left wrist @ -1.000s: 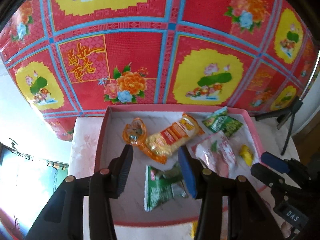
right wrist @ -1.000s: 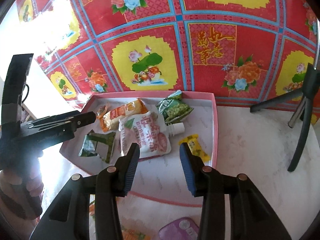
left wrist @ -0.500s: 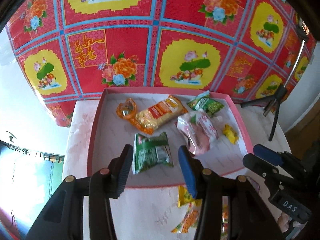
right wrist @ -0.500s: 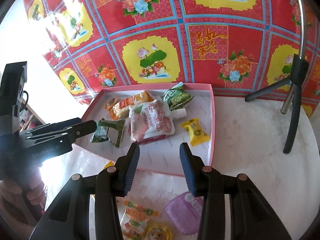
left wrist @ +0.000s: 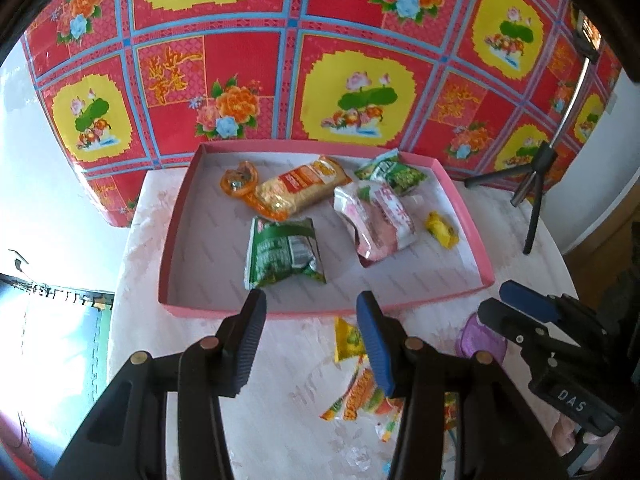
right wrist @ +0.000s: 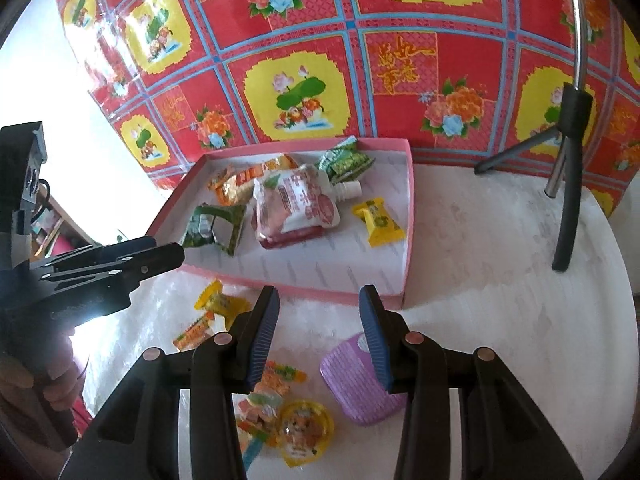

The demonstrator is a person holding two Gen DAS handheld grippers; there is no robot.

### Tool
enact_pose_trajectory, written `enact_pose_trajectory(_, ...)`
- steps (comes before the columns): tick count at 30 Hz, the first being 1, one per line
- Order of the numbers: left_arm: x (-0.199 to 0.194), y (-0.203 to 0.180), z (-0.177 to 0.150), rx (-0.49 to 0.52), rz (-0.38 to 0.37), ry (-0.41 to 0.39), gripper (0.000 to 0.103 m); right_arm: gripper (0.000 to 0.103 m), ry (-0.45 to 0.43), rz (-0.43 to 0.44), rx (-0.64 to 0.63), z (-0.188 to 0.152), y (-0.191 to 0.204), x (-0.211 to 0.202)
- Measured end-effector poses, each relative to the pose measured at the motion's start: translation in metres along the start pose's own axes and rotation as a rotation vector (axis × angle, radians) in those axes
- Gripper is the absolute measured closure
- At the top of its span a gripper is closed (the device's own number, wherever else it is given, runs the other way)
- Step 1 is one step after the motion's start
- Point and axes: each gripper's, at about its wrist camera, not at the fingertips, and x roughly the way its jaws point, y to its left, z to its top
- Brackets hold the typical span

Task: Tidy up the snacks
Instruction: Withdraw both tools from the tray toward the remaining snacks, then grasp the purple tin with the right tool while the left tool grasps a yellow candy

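Six snack packets lay in the pink tray [left wrist: 460, 196]: a green packet [left wrist: 284, 254], a pink spouted pouch [right wrist: 294, 204], a yellow candy [right wrist: 378, 222], an orange noodle pack [left wrist: 300, 188], a green pea bag [left wrist: 394, 172] and a small orange jelly cup [left wrist: 238, 180]. Both grippers hovered over the white table [right wrist: 500, 280], just short of the tray's near rim. The left gripper [left wrist: 310, 312] and right gripper [right wrist: 318, 304] each stood partly spread, pinching nothing. Loose snacks lay below them: a purple pack [right wrist: 356, 384], a jelly cup [right wrist: 306, 430] and yellow-orange wrappers [left wrist: 354, 384]. A tripod [right wrist: 568, 168] stood to the right.

"DAS" — on the right tool [left wrist: 520, 300]
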Motion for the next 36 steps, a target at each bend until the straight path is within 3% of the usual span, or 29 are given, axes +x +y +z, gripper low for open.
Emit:
enact_pose_trajectory(19,0.023,-0.024,-0.017,0.026,-0.034,0.083,0.054,0.047,0.054,-0.047,0.02,-0.029,-0.028,-0.004)
enact_pose_trajectory(36,0.043,-0.033,-0.027,0.047,-0.014,0.131,0.054,0.042,0.104,-0.029,-0.009,-0.039,-0.038,0.006)
